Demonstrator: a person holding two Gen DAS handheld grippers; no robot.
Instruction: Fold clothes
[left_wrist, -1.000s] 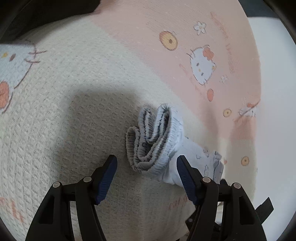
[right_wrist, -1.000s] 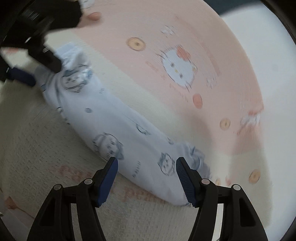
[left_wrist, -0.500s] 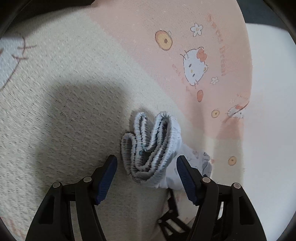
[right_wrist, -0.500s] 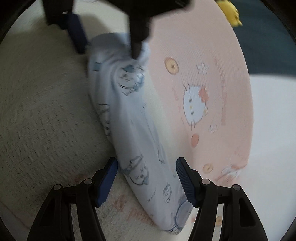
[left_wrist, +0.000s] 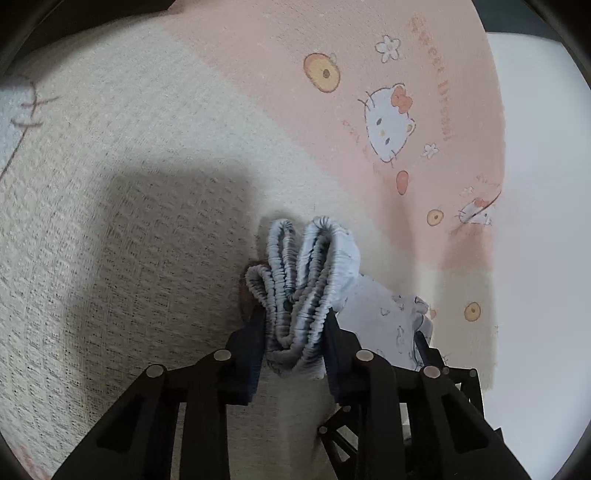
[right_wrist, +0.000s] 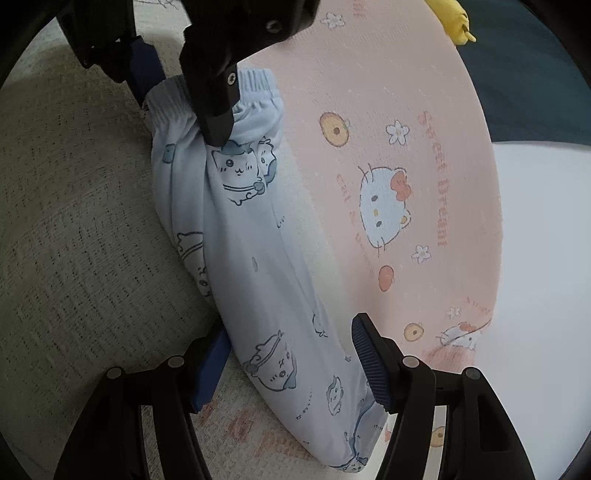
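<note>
A pair of light-blue pants with cartoon prints (right_wrist: 258, 258) lies bunched lengthwise on the blanket. Its gathered elastic waistband (left_wrist: 299, 280) shows in the left wrist view. My left gripper (left_wrist: 295, 332) is shut on that waistband; it also shows from above in the right wrist view (right_wrist: 181, 103). My right gripper (right_wrist: 288, 354) is open, its fingers on either side of the pants' leg end, with the left pad (right_wrist: 210, 365) touching the cloth. The leg hems (right_wrist: 354, 454) lie near the bottom.
The pants rest on a cream and pink Hello Kitty blanket (right_wrist: 388, 166) spread over a bed. A white surface (right_wrist: 535, 240) lies beyond the blanket's right edge. A yellow object (right_wrist: 456, 22) sits at the far top.
My left gripper closed on the bunched waistband. My right gripper moved in along the pants, so the leg end now sits between its open fingers.
</note>
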